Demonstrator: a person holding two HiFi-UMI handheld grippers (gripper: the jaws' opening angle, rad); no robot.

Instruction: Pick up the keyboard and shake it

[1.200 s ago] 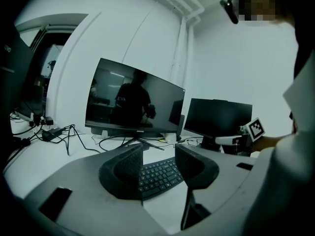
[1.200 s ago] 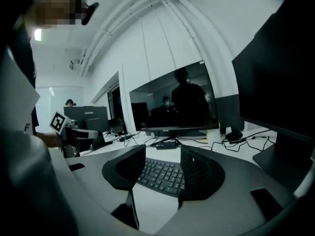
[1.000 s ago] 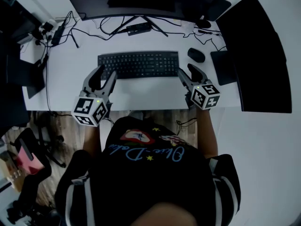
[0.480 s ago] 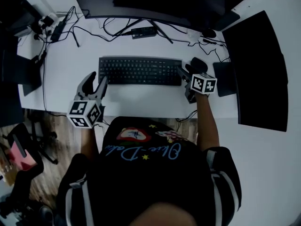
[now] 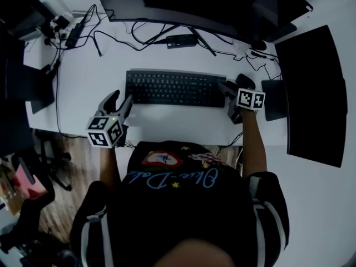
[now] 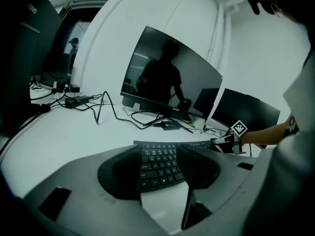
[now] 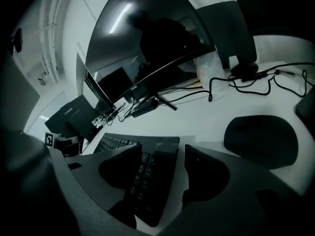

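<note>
1. Head view: the long black computer keyboard (image 5: 175,88) lies flat on the white desk (image 5: 83,82), in front of a dark monitor (image 5: 211,4). The left gripper (image 5: 121,99) is at its near-left corner. The right gripper (image 5: 230,87) is at its right end, just beside a small black mouse (image 5: 245,80). Both forearms reach forward from the body, with the grippers tipped down toward the desk. This looks like the approach step; the keyboard is not yet lifted.
2. Left gripper view: the jaws are apart and have just been opening. The keyboard's left end (image 6: 157,156) shows in the gap, with the pads not pressing on it. It likely needs to go further in so the jaws straddle the end before closing.
3. Right gripper view: the jaws are spread wide and have just been opening. The keyboard's right end (image 7: 152,176) sits between them, not pinched, and the mouse (image 7: 261,139) is close by the right-hand jaw. To do it well, clamp both ends together and firmly, keep the board level, steer clear of the mouse, and lift it off the desk before shaking.
</note>
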